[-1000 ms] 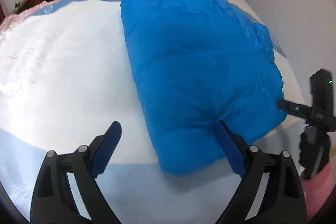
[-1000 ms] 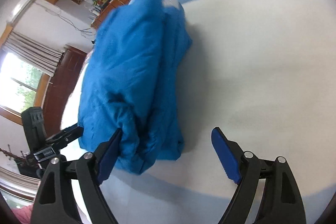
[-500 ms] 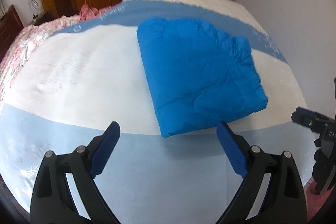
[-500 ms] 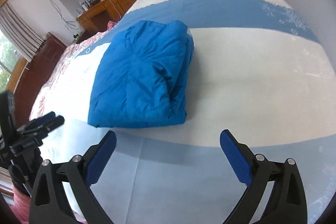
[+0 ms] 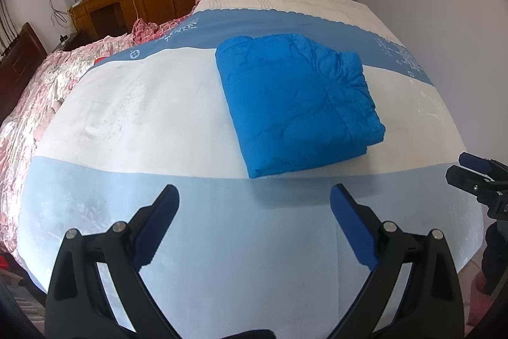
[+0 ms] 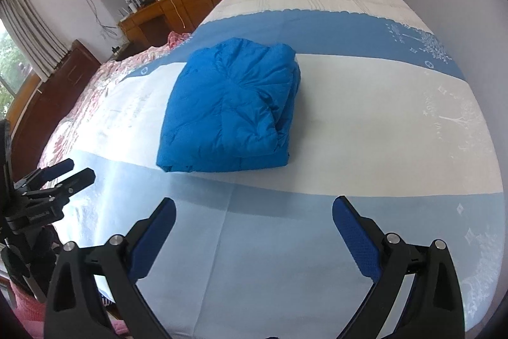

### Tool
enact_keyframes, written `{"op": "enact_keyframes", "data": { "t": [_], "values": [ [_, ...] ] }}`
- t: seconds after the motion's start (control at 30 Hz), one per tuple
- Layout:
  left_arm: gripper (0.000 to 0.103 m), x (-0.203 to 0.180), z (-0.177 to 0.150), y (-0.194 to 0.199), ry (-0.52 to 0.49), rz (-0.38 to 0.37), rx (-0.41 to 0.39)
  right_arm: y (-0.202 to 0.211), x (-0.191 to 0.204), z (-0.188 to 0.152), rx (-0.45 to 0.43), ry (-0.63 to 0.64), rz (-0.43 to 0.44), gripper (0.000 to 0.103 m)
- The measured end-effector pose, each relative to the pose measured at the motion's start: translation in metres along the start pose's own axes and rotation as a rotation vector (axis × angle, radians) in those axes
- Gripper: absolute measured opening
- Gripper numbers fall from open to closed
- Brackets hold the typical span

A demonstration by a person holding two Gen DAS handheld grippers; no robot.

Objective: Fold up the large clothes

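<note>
Your blue padded jacket (image 5: 298,104) lies folded into a thick rectangular bundle on the white band of the bed cover (image 5: 143,116), toward the middle of the bed and well apart from both tools; your left gripper (image 5: 254,205) hangs over the pale blue band near the bed's front edge with its jaws spread wide and nothing between them; your right gripper (image 6: 254,212) does the same beside it, jaws equally spread and empty. The fold looks finished, so the risks now are of undoing it; the stacked layers gape open along the bundle's right side in the right wrist view, and the puffy filling may spring them apart if you nudge that edge; if you reach in to tidy, an open finger could catch a loose layer and drag the top panel off the stack; pressing down on one corner alone may make the slippery shell slide across the smooth cover; the pink floral bedding (image 5: 38,91) on the left is far enough off not to tangle.
</note>
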State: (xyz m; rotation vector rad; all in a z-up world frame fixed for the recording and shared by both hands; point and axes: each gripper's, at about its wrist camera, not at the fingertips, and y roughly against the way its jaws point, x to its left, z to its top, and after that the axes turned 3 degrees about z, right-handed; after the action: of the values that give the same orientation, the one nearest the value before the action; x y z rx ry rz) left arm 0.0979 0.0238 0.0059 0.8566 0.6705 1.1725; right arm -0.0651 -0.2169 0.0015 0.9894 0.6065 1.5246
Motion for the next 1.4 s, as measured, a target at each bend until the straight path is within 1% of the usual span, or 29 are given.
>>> {"op": "enact_keyframes", "data": {
  "t": [0.2, 0.6, 1.4],
  "values": [
    [0.095, 0.0, -0.01, 0.016, 0.002, -0.003, -0.004, 0.01, 0.008, -0.008, -0.005, 0.008, -0.01, 0.099],
    [0.095, -0.001, -0.025, 0.035, 0.001, 0.007, -0.006, 0.012, 0.015, -0.014, 0.013, 0.009, -0.024, 0.099],
    [0.096, -0.009, -0.03, 0.041, -0.015, 0.007, -0.003, 0.015, 0.011, -0.019, 0.015, 0.0, -0.023, 0.099]
  ]
}}
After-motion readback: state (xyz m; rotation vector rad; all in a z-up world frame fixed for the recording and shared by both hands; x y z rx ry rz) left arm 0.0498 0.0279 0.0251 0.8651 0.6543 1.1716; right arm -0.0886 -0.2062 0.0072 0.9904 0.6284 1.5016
